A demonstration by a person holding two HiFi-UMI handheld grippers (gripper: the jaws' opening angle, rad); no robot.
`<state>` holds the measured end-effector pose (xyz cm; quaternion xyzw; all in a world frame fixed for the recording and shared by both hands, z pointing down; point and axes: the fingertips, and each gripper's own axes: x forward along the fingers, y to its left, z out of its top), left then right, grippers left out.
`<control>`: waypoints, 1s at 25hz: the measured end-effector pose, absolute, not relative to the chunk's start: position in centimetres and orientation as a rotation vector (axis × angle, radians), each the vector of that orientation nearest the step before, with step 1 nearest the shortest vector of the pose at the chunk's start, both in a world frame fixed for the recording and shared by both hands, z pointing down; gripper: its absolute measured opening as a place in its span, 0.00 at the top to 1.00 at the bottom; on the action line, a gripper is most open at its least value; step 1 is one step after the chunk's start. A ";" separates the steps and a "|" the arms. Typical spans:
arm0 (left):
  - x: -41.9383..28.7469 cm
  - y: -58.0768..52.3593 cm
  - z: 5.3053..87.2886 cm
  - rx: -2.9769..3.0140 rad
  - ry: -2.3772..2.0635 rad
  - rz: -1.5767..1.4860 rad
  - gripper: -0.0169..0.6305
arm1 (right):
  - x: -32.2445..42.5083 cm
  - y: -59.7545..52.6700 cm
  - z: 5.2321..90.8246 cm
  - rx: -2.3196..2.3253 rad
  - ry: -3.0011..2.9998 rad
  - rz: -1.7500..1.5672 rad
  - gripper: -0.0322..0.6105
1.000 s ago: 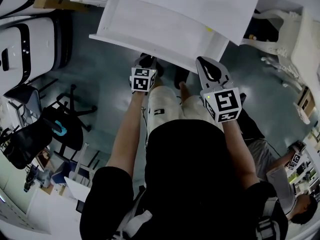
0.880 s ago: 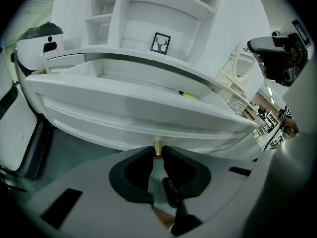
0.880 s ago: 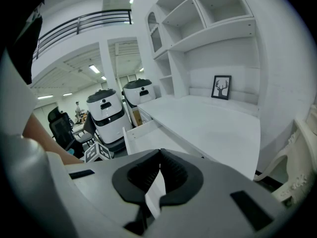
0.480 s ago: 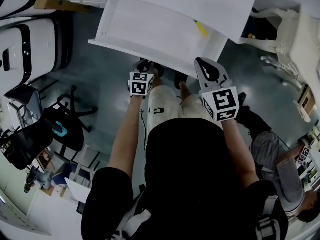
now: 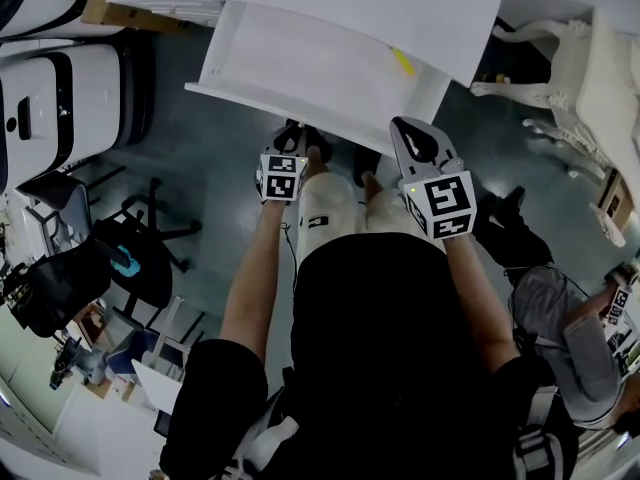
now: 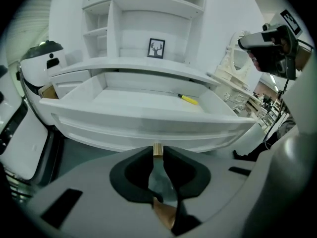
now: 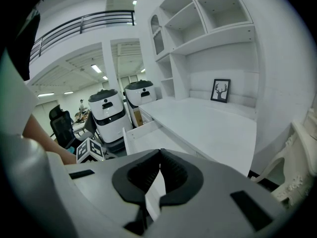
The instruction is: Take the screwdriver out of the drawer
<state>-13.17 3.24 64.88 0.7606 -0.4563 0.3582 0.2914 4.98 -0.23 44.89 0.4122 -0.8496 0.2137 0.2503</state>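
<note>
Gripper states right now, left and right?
Left gripper: closed on a small tan piece at the drawer front.
Right gripper: closed, empty.

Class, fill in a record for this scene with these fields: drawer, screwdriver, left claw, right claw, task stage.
drawer: pulled open
screwdriver: yellow, lying inside the drawer, right side towards the back
left claw: in front of the drawer, tips apparently closed on a small tan piece that cannot be identified
right claw: shut, nothing between its tips
task stage: screwdriver not yet taken out
</note>
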 end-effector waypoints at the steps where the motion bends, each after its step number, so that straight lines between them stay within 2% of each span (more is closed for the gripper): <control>1: -13.2 3.3 64.1 2.035 -1.229 0.946 0.86 | 5.0 -0.1 44.8 1.121 -2.316 0.579 0.92; 9: -12.2 3.1 58.0 2.075 -1.351 0.835 0.91 | 5.6 1.0 44.6 1.080 -2.329 0.552 0.92; 23: -8.4 1.6 51.3 2.142 -1.393 0.678 0.94 | 7.4 -0.8 48.1 1.130 -2.225 0.560 0.92; 25: -7.8 1.0 50.5 2.161 -1.386 0.654 0.94 | 7.6 -1.4 49.4 1.143 -2.197 0.575 0.88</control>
